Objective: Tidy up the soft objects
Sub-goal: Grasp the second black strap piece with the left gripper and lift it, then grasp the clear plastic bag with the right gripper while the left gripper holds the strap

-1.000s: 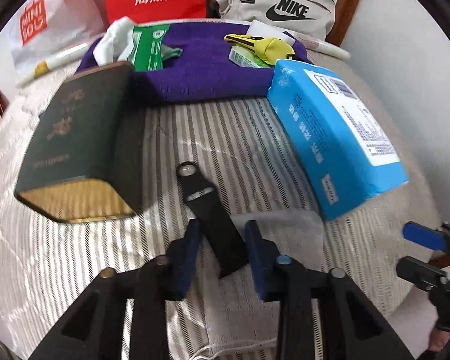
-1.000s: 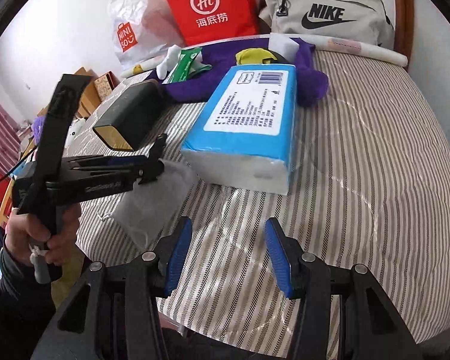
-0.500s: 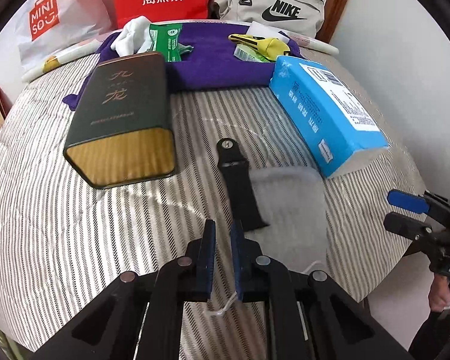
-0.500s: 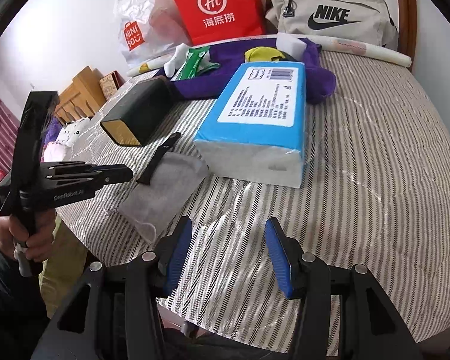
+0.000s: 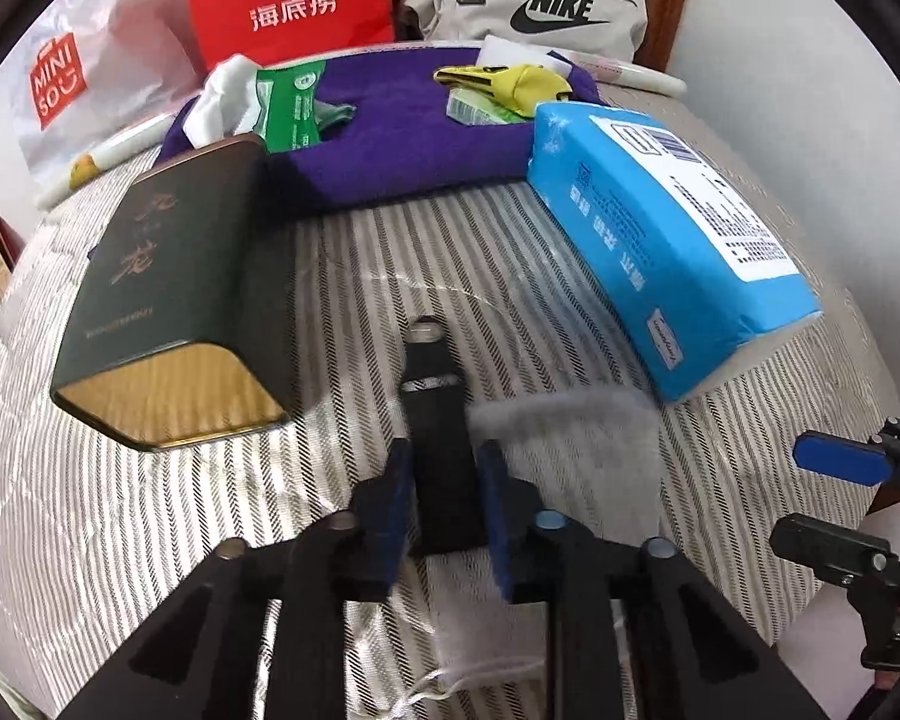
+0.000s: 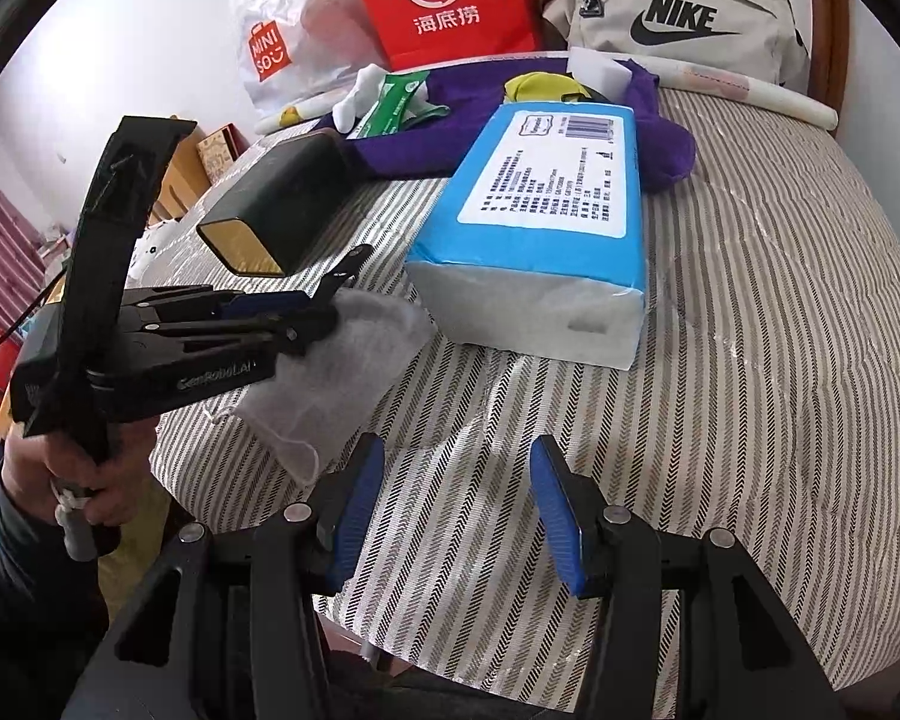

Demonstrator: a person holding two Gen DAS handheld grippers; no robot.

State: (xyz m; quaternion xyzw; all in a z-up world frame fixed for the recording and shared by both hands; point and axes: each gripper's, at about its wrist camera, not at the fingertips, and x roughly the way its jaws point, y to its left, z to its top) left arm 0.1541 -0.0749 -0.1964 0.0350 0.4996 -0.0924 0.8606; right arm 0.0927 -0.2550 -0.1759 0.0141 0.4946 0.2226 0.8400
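The flat black strap (image 5: 435, 450) lies on the striped bed (image 5: 210, 504), its near end between the blue pads of the left gripper (image 5: 443, 501), whose jaws are opening; contact cannot be told. Half a second earlier the jaws were nearly together, short of the strap. Beside it lies a grey gauze pouch (image 5: 570, 438). The right gripper (image 6: 459, 516) is held apart over bare bed. A dark green tin (image 5: 174, 300) is seen closed.

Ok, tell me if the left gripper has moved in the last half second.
Yes. In the right wrist view the left gripper has advanced toward the blue tissue pack; its jaws are opening, black strap between them.
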